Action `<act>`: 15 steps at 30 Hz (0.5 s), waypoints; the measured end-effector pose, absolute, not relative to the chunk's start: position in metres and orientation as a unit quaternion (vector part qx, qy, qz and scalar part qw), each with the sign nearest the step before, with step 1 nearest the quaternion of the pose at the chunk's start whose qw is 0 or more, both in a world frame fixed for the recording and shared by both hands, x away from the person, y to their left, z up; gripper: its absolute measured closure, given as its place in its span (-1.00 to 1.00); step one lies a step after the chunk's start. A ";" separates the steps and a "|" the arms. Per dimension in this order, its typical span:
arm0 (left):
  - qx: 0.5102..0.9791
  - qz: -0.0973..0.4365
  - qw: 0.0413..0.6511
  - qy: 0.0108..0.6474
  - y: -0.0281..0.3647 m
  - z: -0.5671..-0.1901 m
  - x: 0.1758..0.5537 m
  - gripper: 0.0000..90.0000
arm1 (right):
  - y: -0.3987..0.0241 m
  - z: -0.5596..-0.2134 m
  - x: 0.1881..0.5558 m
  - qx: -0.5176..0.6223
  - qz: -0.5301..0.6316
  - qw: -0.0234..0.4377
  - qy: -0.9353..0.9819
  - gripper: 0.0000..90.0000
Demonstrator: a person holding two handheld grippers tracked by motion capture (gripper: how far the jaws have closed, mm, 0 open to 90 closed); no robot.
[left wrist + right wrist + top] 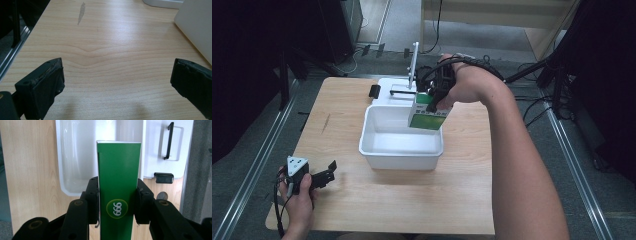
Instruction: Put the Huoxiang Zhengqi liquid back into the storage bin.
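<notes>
Above the white tub (382,152), the right tool (117,195) clamps a green carton (117,170) marked "666"; the left tool (117,82) gapes wide.

My left tongs (326,172) are black with wide padded jaws — a grey three-cornered plate (296,164) behind them, black cable trailing. My arms are bare, unsleeved.

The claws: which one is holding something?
The right claw, squeezing the green box over the white tub. The left claw is open, holding nothing.

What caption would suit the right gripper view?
Right gripper clamps a green carton above an empty white tub.
</notes>
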State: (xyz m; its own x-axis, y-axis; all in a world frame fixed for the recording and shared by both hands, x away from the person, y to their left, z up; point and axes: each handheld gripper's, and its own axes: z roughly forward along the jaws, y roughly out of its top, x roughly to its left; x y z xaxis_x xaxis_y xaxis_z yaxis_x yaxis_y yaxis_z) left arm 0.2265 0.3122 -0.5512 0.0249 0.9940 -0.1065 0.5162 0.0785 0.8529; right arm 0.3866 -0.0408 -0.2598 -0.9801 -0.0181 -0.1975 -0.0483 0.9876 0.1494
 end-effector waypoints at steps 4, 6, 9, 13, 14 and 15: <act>0.604 0.310 0.385 0.625 0.312 -0.551 0.226 -1.00 | -0.034 -0.267 0.389 -0.018 0.070 0.096 0.993 0.42; 0.603 0.310 0.387 0.625 0.312 -0.551 0.227 -1.00 | -0.032 -0.270 0.390 -0.017 0.067 0.093 0.993 0.42; 0.604 0.310 0.386 0.625 0.312 -0.551 0.227 -1.00 | -0.031 -0.275 0.391 -0.011 0.066 0.088 0.994 0.42; 0.603 0.310 0.386 0.625 0.312 -0.551 0.227 -1.00 | -0.030 -0.283 0.394 -0.016 0.055 0.090 0.994 0.42; 0.603 0.310 0.386 0.625 0.312 -0.551 0.227 -1.00 | -0.029 -0.286 0.394 -0.016 0.052 0.090 0.994 0.42; 0.603 0.310 0.386 0.625 0.312 -0.551 0.227 -1.00 | -0.029 -0.288 0.394 -0.016 0.050 0.089 0.995 0.42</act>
State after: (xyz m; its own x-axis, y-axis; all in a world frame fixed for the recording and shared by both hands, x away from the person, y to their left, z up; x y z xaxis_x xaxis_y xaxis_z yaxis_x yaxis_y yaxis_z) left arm 0.2266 0.3123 -0.5512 0.0270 0.9937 -0.1084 0.5142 0.0792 0.8540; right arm 0.3944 -0.0290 -0.2876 -0.9837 -0.0221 -0.1784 -0.0398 0.9945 0.0965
